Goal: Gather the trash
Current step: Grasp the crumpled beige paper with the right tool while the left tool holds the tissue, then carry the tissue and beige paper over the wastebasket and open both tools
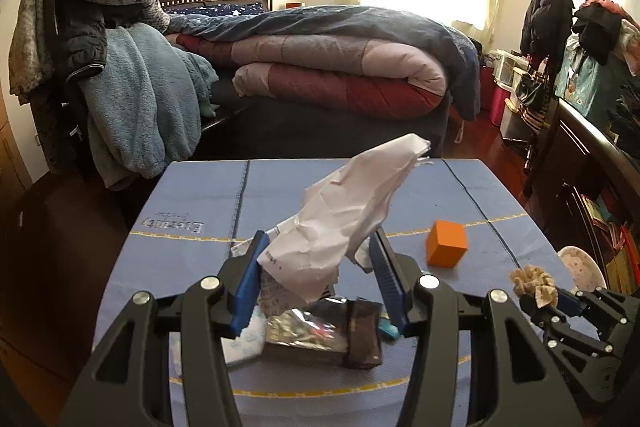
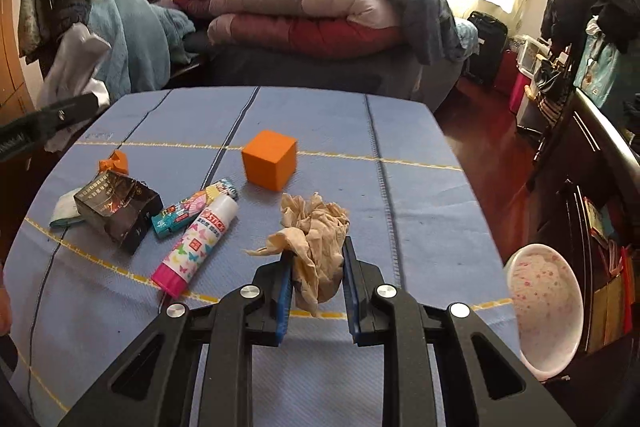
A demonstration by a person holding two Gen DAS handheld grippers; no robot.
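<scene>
My left gripper (image 1: 316,247) is shut on a crumpled white paper (image 1: 344,215) and holds it above the blue table mat (image 1: 192,195). It also shows at the left edge of the right wrist view (image 2: 76,63). My right gripper (image 2: 316,247) is shut on a crumpled beige tissue (image 2: 316,239), which also shows in the left wrist view (image 1: 534,283). On the mat lie a crushed black carton (image 2: 120,207), a small teal wrapper (image 2: 192,207), a white-teal scrap (image 2: 64,213) and an orange scrap (image 2: 116,161).
An orange cube (image 2: 270,159) and a glue stick (image 2: 200,239) lie on the mat. A pink-speckled white bowl (image 2: 544,307) sits off the table's right edge. A bed with quilts (image 1: 340,67) stands behind; shelves and clothes on the right.
</scene>
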